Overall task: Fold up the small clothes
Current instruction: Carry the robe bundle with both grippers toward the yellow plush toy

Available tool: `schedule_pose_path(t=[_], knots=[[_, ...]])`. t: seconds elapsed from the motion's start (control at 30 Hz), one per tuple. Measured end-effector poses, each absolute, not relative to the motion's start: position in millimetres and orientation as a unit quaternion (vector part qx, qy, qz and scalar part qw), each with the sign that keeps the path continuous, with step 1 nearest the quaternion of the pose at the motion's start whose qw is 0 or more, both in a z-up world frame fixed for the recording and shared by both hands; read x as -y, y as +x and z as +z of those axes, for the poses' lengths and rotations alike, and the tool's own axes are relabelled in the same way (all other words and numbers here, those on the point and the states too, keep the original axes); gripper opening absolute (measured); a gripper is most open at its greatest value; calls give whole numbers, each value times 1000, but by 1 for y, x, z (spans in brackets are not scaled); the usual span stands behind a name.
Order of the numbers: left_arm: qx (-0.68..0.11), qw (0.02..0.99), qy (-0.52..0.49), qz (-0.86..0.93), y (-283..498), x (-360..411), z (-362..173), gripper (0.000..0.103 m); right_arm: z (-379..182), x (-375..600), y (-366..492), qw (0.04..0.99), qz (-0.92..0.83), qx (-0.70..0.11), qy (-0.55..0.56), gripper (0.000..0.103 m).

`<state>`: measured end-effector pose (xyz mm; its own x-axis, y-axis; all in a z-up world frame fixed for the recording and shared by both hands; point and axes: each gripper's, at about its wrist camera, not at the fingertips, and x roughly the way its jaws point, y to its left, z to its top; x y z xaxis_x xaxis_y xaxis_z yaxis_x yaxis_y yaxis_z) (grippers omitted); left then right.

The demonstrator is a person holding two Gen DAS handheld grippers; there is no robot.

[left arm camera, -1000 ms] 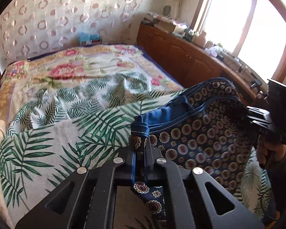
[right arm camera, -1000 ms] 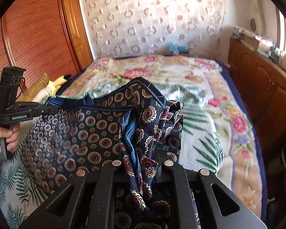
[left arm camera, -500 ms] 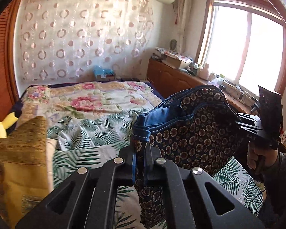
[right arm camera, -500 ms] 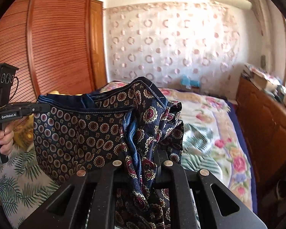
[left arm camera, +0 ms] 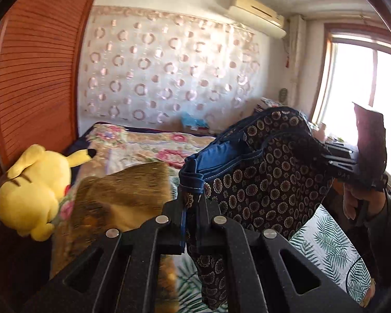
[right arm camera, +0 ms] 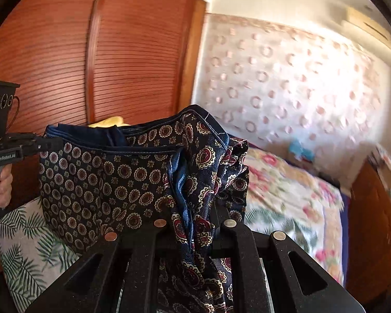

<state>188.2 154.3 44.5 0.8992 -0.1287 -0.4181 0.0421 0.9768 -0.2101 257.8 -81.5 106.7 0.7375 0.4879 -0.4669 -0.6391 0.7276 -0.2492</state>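
A small dark navy garment (left arm camera: 258,182) printed with round medallions hangs in the air above the bed, stretched between both grippers. My left gripper (left arm camera: 191,206) is shut on one corner of its blue waistband. My right gripper (right arm camera: 195,221) is shut on a bunched fold at the other end of the garment (right arm camera: 112,182). In the right wrist view the left gripper (right arm camera: 45,144) shows at the left, held by a hand (right arm camera: 2,187). Seen from the left wrist, the right gripper (left arm camera: 325,156) appears at the right, its fingertips hidden in the cloth.
The bed (left arm camera: 333,240) carries a palm-leaf cover and a floral quilt (right arm camera: 294,190). A yellow plush toy (left arm camera: 34,187) and a brownish pillow (left arm camera: 122,195) lie at the left by the louvered wooden wardrobe (right arm camera: 133,52). A wooden cabinet (right arm camera: 372,221) and a window (left arm camera: 365,99) are at the right.
Both grippers rose and swung, lifting the garment off the bed until it hangs free. The views now show the wardrobe, the plush toy and the wall higher up.
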Motion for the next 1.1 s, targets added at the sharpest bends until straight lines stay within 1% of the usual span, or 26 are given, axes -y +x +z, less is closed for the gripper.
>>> schedule_pose_path(t=[0.17,0.27,0.5,0.63,0.7,0.73,0.83,0.87,0.93,1.0,1.1], knots=[[-209,969,-131,-2,170,-190,32,6,119,30,288,889,347,-172,-243,12],[-210,966,-147,24,158,-210,18,6,114,5,313,867,384,-161,-272,12],[-253,954,-144,65,148,-233,-30,6,88,-64,355,843,392,-164,-331,12],[-264,949,-156,75,147,-243,-44,6,80,-101,359,835,398,-154,-348,12],[-267,947,-158,81,143,-246,-48,6,79,-112,368,837,392,-155,-348,16],[-268,946,-160,82,141,-245,-50,6,84,-109,369,839,389,-159,-346,19],[-275,944,-162,88,139,-246,-56,6,94,-108,378,851,381,-163,-323,41],[-277,943,-160,90,138,-245,-58,6,97,-107,366,857,376,-158,-315,48],[-281,942,-160,93,139,-243,-58,6,105,-92,358,868,376,-153,-286,54],[-283,940,-161,100,139,-245,-59,6,108,-81,359,866,390,-166,-264,54],[-286,938,-165,106,140,-248,-61,6,96,-68,362,860,391,-193,-263,54]])
